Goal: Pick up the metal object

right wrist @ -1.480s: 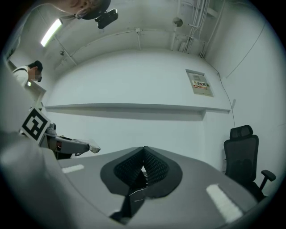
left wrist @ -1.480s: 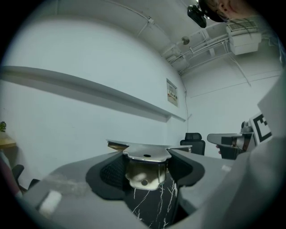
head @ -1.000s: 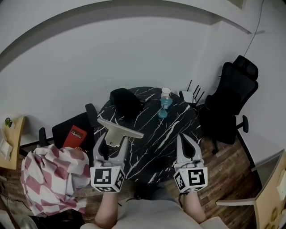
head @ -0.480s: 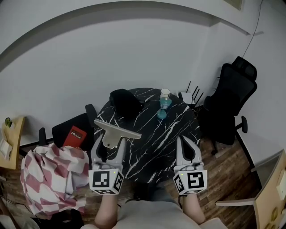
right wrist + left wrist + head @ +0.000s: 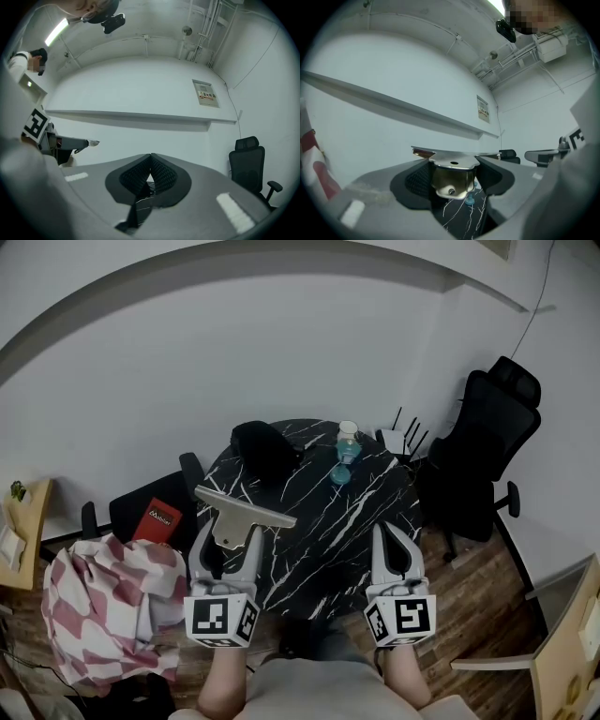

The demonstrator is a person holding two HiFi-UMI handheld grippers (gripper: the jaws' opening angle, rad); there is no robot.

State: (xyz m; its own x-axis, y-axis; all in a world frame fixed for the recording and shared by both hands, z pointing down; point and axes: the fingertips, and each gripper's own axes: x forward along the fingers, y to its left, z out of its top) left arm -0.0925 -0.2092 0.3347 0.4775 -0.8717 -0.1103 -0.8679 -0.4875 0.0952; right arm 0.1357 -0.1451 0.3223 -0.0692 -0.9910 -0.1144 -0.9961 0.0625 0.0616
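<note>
The metal object (image 5: 242, 515) is a T-shaped steel bracket with a flat top bar and a folded body. My left gripper (image 5: 225, 542) is shut on its body and holds it lifted above the near left edge of the round black marble table (image 5: 328, 531). In the left gripper view the bracket (image 5: 452, 178) fills the gap between the two black pads, its top bar level across them. My right gripper (image 5: 394, 542) hovers over the table's near right edge, jaws together with nothing between them; its pads (image 5: 161, 176) meet at the tips.
On the table's far side lie a black pouch (image 5: 265, 451) and a clear water bottle (image 5: 347, 443) with a teal cup (image 5: 339, 475). A black office chair (image 5: 483, 460) stands right. Left are a chair with a red book (image 5: 159, 518) and a red-and-white checked cloth (image 5: 103, 606).
Both grippers have barely shifted; the left one with the bracket drifted slightly left and down. Grip and jaws are unchanged.
</note>
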